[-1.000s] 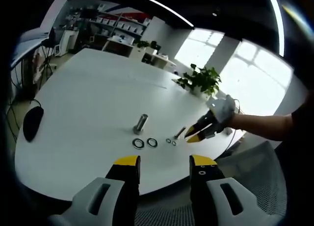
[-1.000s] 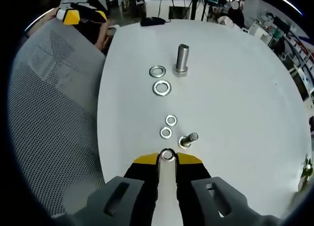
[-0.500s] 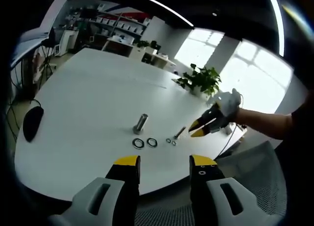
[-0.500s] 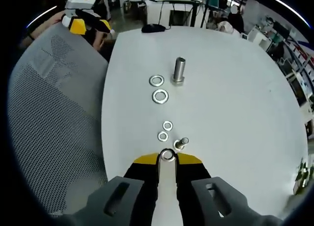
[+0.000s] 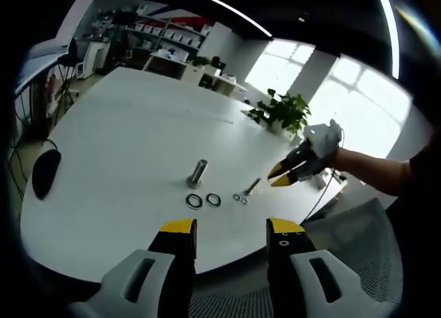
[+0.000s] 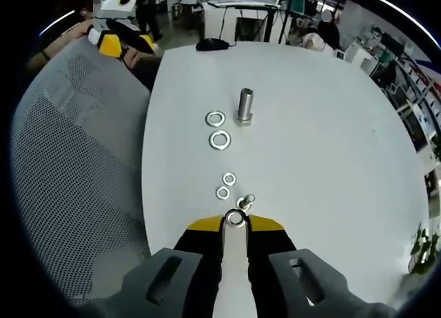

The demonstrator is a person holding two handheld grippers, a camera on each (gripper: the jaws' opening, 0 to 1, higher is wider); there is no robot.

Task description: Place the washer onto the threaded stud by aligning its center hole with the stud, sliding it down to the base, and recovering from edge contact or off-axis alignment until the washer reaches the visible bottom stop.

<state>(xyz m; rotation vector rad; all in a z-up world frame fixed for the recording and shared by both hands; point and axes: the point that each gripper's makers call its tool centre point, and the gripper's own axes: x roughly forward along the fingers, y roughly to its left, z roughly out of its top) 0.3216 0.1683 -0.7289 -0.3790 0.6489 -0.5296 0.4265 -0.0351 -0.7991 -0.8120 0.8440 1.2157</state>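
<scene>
Washer in right gripper above stud

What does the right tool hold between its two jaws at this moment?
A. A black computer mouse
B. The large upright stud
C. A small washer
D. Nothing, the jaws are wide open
C. In the right gripper view the right tool has its yellow-tipped jaws closed on a small washer, whose round ring shows at the tips just in front of the small stud on the white table.
</scene>
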